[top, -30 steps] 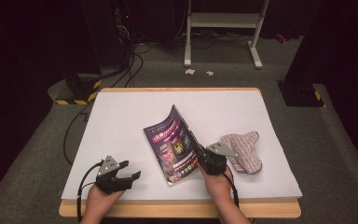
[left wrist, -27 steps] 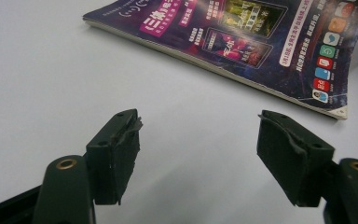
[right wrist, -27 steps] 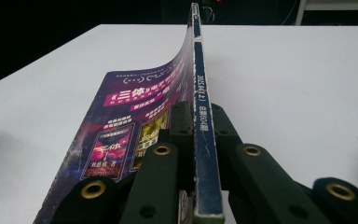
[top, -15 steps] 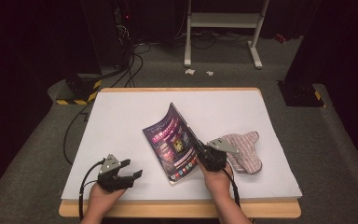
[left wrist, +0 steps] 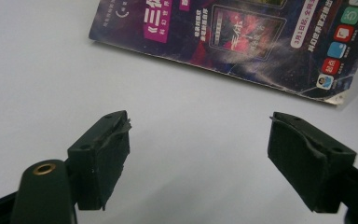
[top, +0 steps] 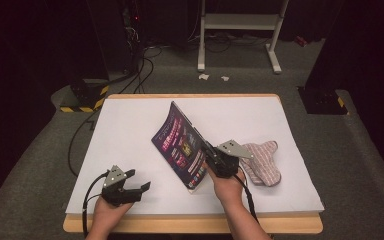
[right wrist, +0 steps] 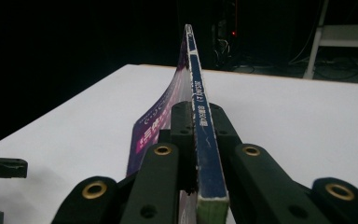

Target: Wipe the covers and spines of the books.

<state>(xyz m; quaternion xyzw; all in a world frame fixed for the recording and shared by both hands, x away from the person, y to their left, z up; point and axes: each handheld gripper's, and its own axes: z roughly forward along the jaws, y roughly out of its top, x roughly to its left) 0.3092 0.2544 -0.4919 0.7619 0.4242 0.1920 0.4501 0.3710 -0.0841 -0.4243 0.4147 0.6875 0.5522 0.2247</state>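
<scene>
A magazine [top: 180,142] with a dark purple cover stands tilted on the white table [top: 130,125]. Its left edge rests on the surface and its spine edge is lifted. My right gripper [top: 211,154] is shut on that spine edge; in the right gripper view the blue spine [right wrist: 200,107] runs up between the closed jaws. My left gripper [top: 142,189] rests near the table's front left corner, apart from the magazine. Its jaws have just been opening and stand wide apart with nothing between them [left wrist: 198,126]. The magazine's cover [left wrist: 242,42] lies beyond them.
A striped pink-and-white cloth [top: 262,162] lies on the table just right of my right hand. Beyond the table's far edge are floor cables, a black-and-yellow striped block [top: 82,97] and a white metal stand [top: 240,22].
My right hand has risen with the magazine's spine edge, so the magazine stands steeper. The left hand has stayed in place.
</scene>
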